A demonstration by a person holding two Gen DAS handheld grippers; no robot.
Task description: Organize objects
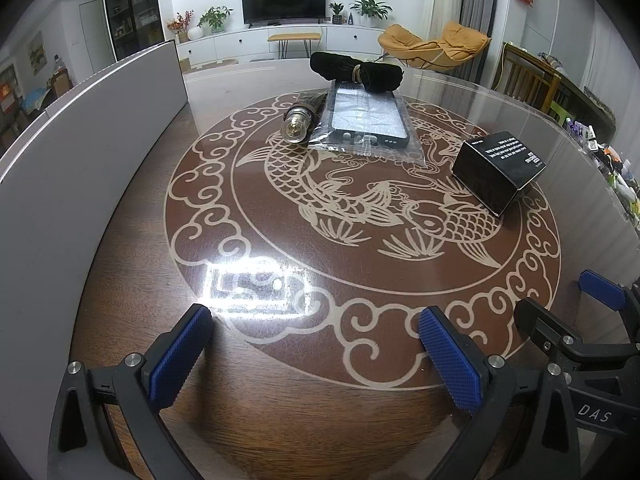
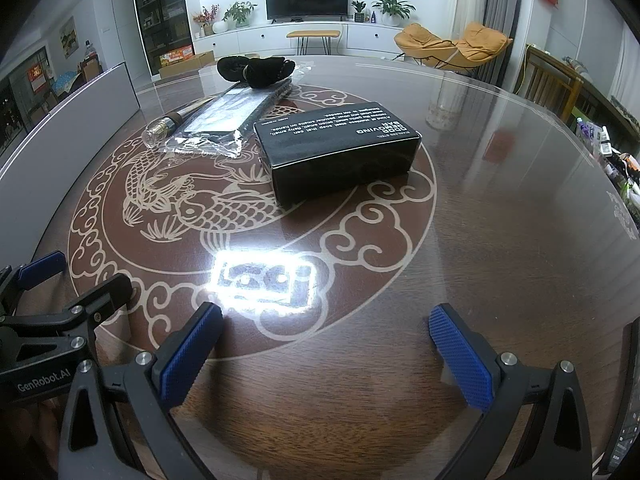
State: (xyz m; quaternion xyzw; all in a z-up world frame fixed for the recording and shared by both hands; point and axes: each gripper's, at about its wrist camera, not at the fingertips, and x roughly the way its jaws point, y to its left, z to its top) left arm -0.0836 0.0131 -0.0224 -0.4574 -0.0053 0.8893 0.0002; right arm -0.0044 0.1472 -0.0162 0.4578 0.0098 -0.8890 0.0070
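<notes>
White print on the black box (image 2: pixel 338 148) near the desk (image 2: pixel 500 240) centre can be read only in the right wrist view. A phone case (image 1: pixel 370 118) is seen sealed in a clear bag (image 1: pixel 400 152) toward the far edge, between a small flashlight (image 1: pixel 298 122) and the box. Left claw (image 1: pixel 316 356) and right claw (image 2: pixel 328 356) are held wide apart, gripping nothing.

My right gripper (image 2: pixel 326 350) hangs low over the glossy round brown table (image 2: pixel 500 220) with its cream koi pattern, blue ribbed pads (image 2: pixel 460 364) spread wide and holding nothing. Ahead lies a flat black cardboard box (image 2: pixel 340 148) with white print. Beyond it to the left, a clear plastic bag with a dark phone case (image 2: pixel 228 120) rests beside a small glass-tipped bottle (image 2: pixel 164 130). A rolled black cloth (image 2: pixel 256 68) sits at the bag's far end. My left gripper (image 2: pixel 60 284) shows at the left edge.
</notes>
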